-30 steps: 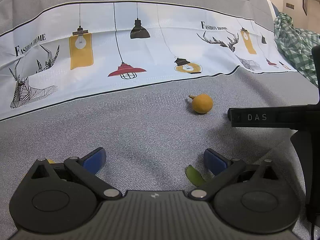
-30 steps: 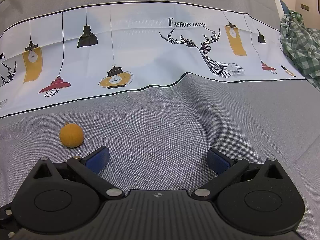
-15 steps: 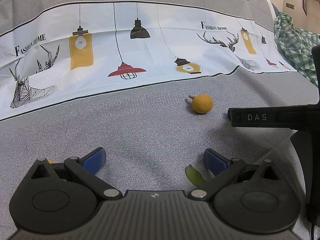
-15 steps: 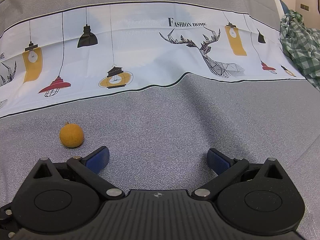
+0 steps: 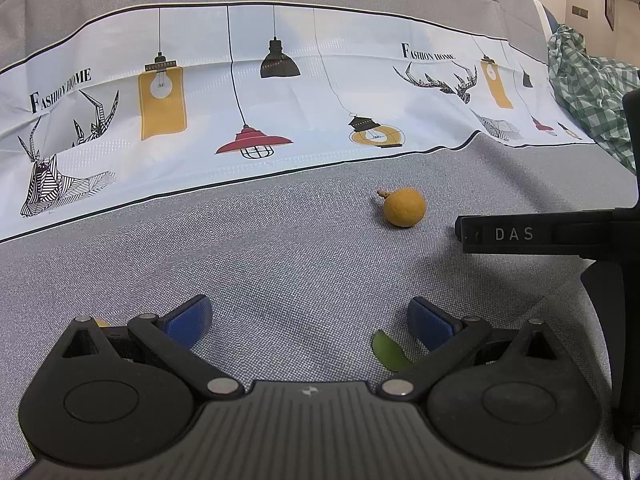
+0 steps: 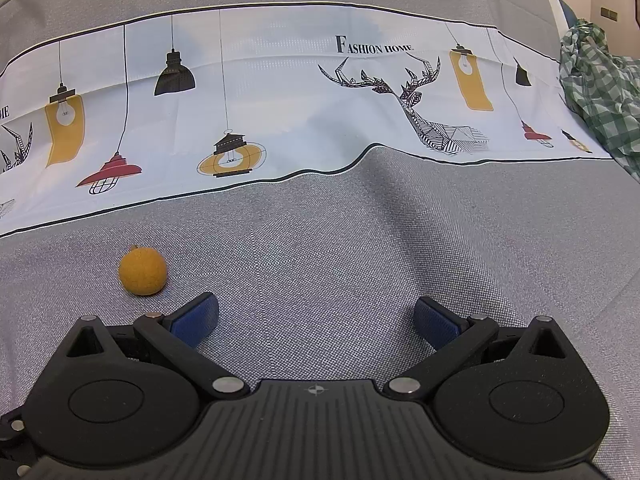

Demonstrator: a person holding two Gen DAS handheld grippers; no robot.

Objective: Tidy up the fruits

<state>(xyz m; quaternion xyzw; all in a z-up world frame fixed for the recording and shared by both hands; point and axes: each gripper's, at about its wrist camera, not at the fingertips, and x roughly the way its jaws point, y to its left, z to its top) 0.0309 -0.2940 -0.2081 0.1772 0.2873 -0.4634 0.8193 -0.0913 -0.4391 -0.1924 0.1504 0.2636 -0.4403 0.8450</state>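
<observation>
A grey cloth covers the whole work surface, soft and slightly creased, which probably keeps round fruit from rolling. Across its far side lies a white printed band with lamps, deer and the words "Fashion Home". A green checked fabric is bunched at the far right edge.

The left gripper sits low over the cloth with its jaws spread wide and nothing between them; its blue pads are clear. The right gripper is likewise spread and empty. In the left view its black body, marked "DAS", reaches in from the right, so the 2 tools sit side by side, both facing the fruit.

The 1 clear fruit is a small orange, stem to the left, resting on the cloth ahead and right of the left gripper. From the right view the orange lies just beyond the left finger, outside the jaws. It looks like the nearest thing to pick.

A green leaf lies by the left gripper's right finger. A yellow scrap behind its left linkage is too hidden to name.
</observation>
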